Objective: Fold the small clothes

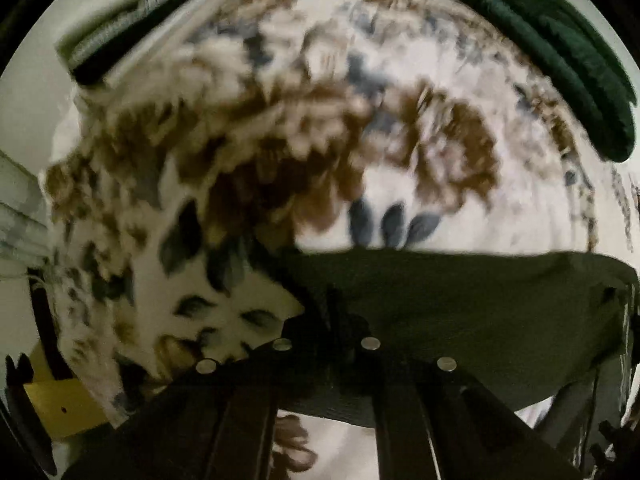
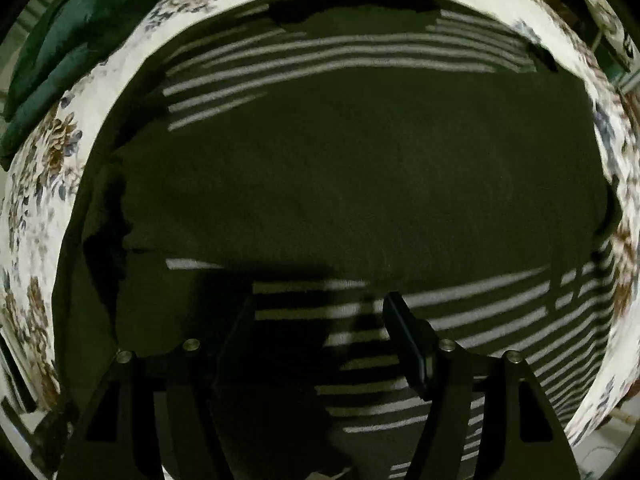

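Left gripper (image 1: 328,320) clamped on dark green garment (image 1: 460,308) above floral sheet (image 1: 280,120)

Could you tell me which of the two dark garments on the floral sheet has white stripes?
The olive garment spread under the right gripper has white stripes; the folded green one beside it is plain.

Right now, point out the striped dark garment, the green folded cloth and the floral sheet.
striped dark garment (image 2: 352,184), right wrist view, plain dark middle.
green folded cloth (image 1: 560,48), left wrist view, folded edge.
floral sheet (image 1: 400,184), left wrist view, bare printed patch.
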`<state>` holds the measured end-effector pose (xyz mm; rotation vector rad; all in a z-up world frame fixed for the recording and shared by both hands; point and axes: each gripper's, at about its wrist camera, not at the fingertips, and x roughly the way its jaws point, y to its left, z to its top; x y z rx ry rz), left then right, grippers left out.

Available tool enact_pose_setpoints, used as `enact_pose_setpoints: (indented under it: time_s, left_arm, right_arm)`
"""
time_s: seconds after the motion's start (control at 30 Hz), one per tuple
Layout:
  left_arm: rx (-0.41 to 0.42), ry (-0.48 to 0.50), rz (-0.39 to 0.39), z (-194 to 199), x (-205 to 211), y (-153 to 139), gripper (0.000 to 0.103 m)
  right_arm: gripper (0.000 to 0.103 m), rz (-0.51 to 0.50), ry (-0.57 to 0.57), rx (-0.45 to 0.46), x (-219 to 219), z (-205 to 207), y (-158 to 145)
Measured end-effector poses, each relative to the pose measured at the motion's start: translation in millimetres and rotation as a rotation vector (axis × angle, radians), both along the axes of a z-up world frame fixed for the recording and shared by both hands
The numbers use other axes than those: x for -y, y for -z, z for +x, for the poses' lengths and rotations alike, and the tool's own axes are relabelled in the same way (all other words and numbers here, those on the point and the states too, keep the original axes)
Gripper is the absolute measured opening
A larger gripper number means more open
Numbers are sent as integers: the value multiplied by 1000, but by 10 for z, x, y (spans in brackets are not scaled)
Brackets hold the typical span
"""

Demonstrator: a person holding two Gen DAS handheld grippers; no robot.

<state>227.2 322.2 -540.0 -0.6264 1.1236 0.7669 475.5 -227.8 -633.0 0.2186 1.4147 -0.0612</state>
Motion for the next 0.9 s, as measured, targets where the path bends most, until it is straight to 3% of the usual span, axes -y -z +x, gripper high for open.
enact_pose_setpoints:
  time_s: [0.13,0.2,0.27,0.4,0.57,0.7,0.8,0.9]
  left_arm:
    - [47,78,143,167,282,-616,3]
    - [79,149,178,373,487,-912,3]
    - [105,231,214,572,908,-1131,3]
    - [158,396,193,1036,1784,-1371,3]
    - [206,571,118,1680,3203,-1440,3]
    - [211,699,58,2078,4427,-1321,4]
    - [193,746,6,2202,4993,-1193,4]
    - [197,771,13,2198,5440,-1187,8]
  right_arm:
    - [69,20,9,12,209,54,-95]
    - [69,53,28,5,291,166,-120]
    - [69,82,48,-3,504,180,-135]
    - [68,104,73,17,917,225,-217]
    - [68,124,146,1,1747,128,-194]
    - [68,119,204,-26,2517,44,-136]
    - [68,116,230,-44,2971,-1,-103]
    - [69,131,238,-49,3351,-61,-102]
